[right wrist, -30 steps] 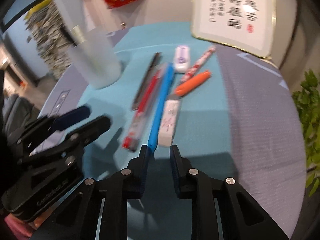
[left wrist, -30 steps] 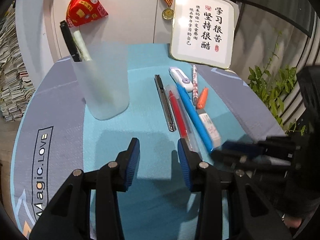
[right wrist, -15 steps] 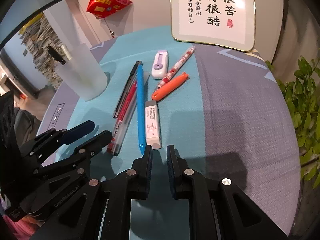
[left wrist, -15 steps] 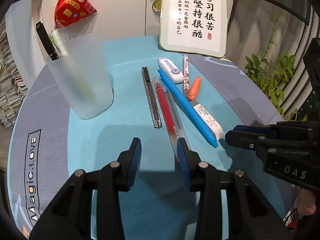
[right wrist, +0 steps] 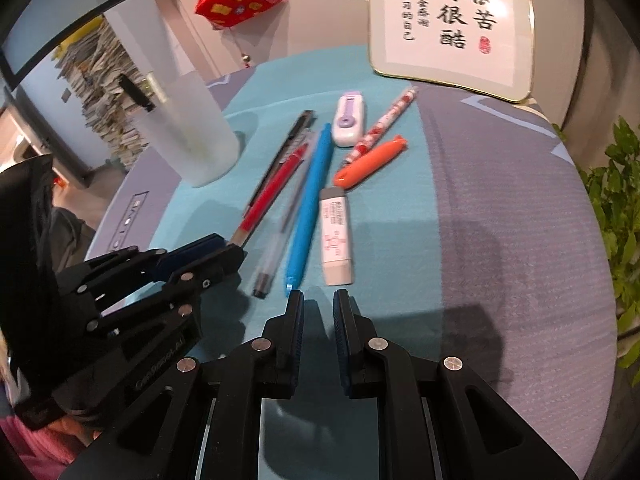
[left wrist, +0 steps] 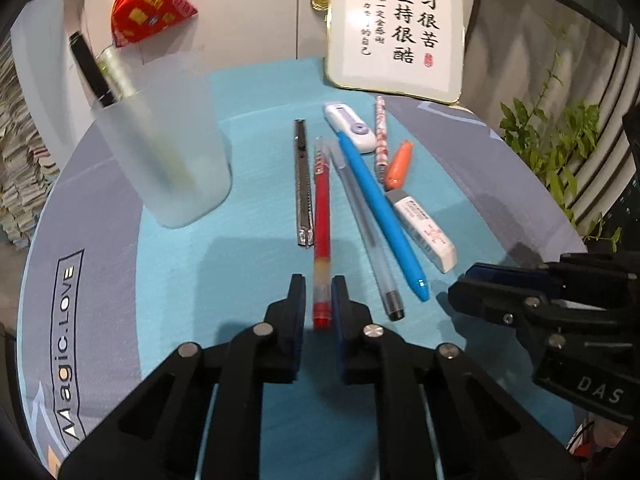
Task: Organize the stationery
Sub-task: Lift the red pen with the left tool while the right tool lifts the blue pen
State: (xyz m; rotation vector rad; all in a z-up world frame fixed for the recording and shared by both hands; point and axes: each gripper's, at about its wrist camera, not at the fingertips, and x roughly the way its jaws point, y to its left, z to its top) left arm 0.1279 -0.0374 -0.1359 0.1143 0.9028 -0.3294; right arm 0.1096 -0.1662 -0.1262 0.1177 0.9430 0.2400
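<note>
My left gripper [left wrist: 319, 296] is shut on the near end of a red pen [left wrist: 322, 200], which still lies on the teal mat [left wrist: 240, 272]. Right of it lie a clear pen [left wrist: 368, 232], a blue pen [left wrist: 380, 208] and a white eraser [left wrist: 424, 228]; a utility knife [left wrist: 303, 184] lies to its left. A frosted cup [left wrist: 172, 152] holding a black pen and a pale one stands at the far left. My right gripper [right wrist: 319, 308] is shut with nothing between its fingers, just short of the blue pen's tip [right wrist: 292, 280] and the eraser [right wrist: 336, 236].
Farther back lie an orange pen [left wrist: 398, 164], a patterned pen [left wrist: 381, 136] and a white-and-purple correction tape [left wrist: 350, 128]. A framed calligraphy sign [left wrist: 396, 32] leans at the back. A plant [left wrist: 560, 148] stands off the table's right edge, and stacked papers [right wrist: 100, 92] at left.
My left gripper's jaws have closed from wide apart onto the red pen's near end. The right gripper has stayed narrow and near the blue pen's tip.
</note>
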